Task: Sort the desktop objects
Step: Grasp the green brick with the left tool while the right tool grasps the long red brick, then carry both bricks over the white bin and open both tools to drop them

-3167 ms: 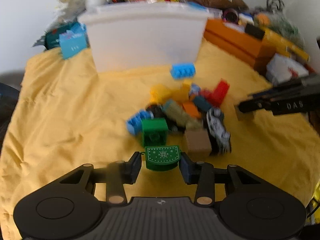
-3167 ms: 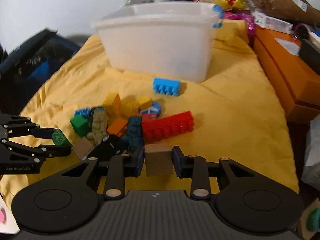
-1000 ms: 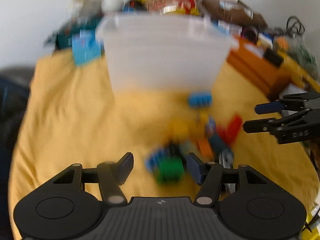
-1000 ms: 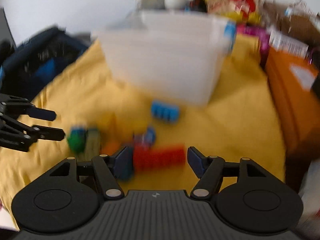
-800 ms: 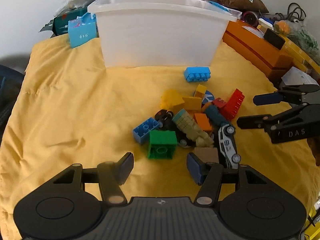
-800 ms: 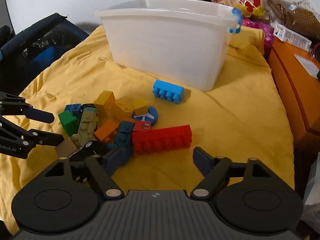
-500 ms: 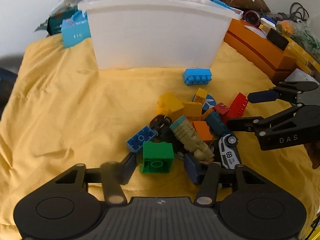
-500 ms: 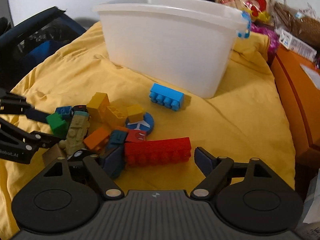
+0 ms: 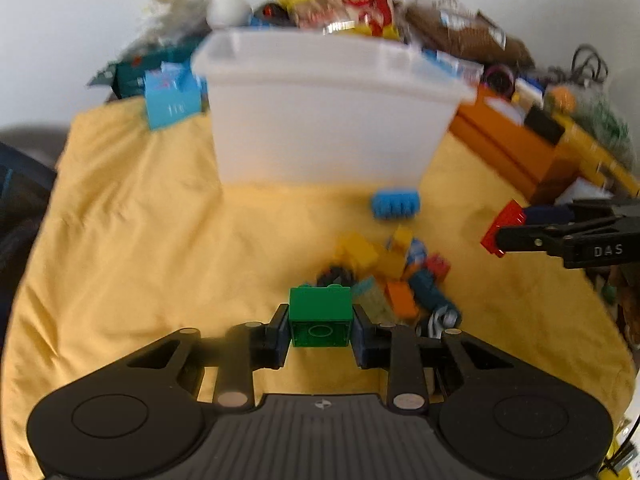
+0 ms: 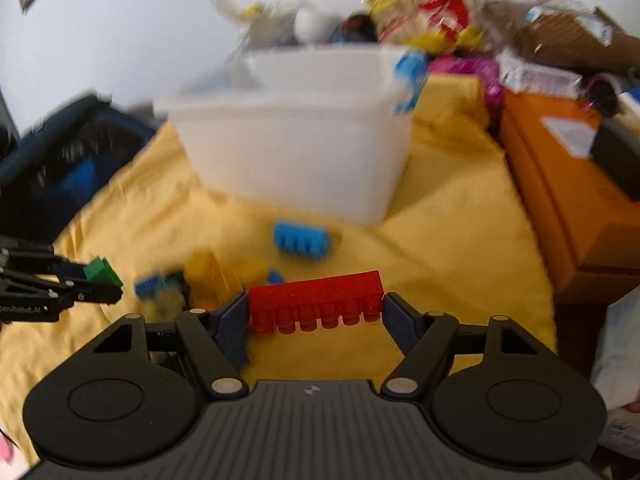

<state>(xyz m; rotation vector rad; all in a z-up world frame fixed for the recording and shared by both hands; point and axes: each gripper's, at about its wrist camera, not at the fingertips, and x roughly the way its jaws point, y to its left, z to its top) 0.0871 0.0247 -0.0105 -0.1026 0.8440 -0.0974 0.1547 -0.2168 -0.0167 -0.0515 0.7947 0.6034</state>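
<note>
A yellow cloth (image 9: 132,240) covers the worktop and carries everything in view. The largest item on it is a white plastic bin (image 9: 328,120), standing upright at 12 o'clock in both wrist views; its contents cannot be seen. An orange box (image 10: 568,200) sits at 3 o'clock in the right wrist view, off the cloth's edge. Packaged clutter, including a yellow and red bag (image 9: 340,0), is heaped behind the bin.

The left tool (image 9: 320,330) is pinching a green brick (image 9: 320,316) between its two pads, held clear above the cloth at 6 o'clock in its own view. The right tool (image 10: 316,312) is pinching a long red brick (image 10: 316,300) endwise, one pad at each end, studs facing the camera, also lifted off the cloth. Each tool shows in the other's view: the left at 9 o'clock, the right at 3 o'clock.

A loose pile of mixed toy bricks (image 9: 392,276) lies near the middle of the cloth, just beyond the green brick. A single light blue brick (image 9: 395,203) lies apart from the pile, close to the bin's front wall. Both views are motion-blurred, so finer detail in the pile cannot be told.
</note>
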